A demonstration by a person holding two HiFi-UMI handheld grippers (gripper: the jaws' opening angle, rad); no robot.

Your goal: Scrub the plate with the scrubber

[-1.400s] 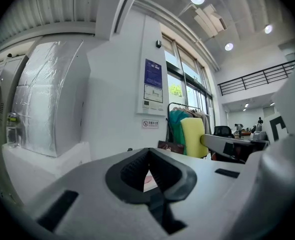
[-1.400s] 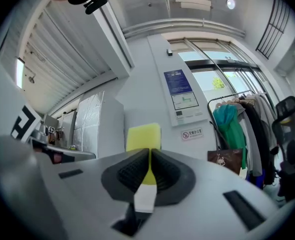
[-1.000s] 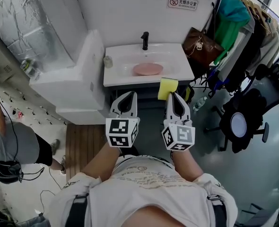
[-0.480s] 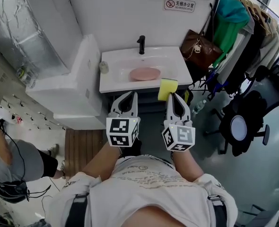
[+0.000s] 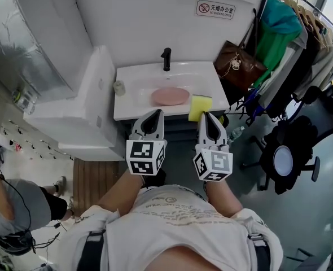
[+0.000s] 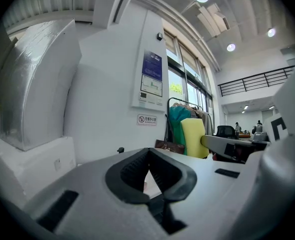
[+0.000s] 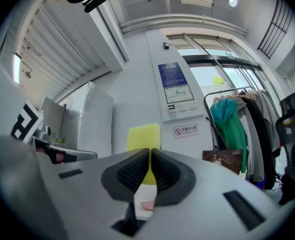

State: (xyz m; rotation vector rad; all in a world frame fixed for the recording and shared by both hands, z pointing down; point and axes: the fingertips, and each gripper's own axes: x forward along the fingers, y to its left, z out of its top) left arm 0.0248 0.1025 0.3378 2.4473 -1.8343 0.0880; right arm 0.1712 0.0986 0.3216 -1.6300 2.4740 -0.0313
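Observation:
A pink plate [image 5: 170, 96] lies in the white sink [image 5: 209, 75] below a black faucet [image 5: 166, 58]. My right gripper [image 5: 205, 116] is shut on a yellow scrubber [image 5: 200, 106], which sticks up past its jaw tips over the sink's front right edge. In the right gripper view the scrubber [image 7: 144, 137] stands pinched between the jaws of that gripper [image 7: 150, 163], and a sliver of the plate [image 7: 147, 204] shows below. My left gripper [image 5: 154, 115] is shut and empty, beside the right one, short of the sink. From the left gripper [image 6: 148, 166] view, the scrubber [image 6: 194, 136] shows at right.
A small cup [image 5: 119, 87] stands on the sink's left rim. A white block [image 5: 82, 109] adjoins the sink at left. A brown bag [image 5: 240, 60], a clothes rack [image 5: 282, 30] and a black chair [image 5: 288, 148] crowd the right. A person [image 5: 14, 208] stands at lower left.
The sink and plate have come nearer and lower in the head view. Both grippers keep their places and their states, the scrubber still held.

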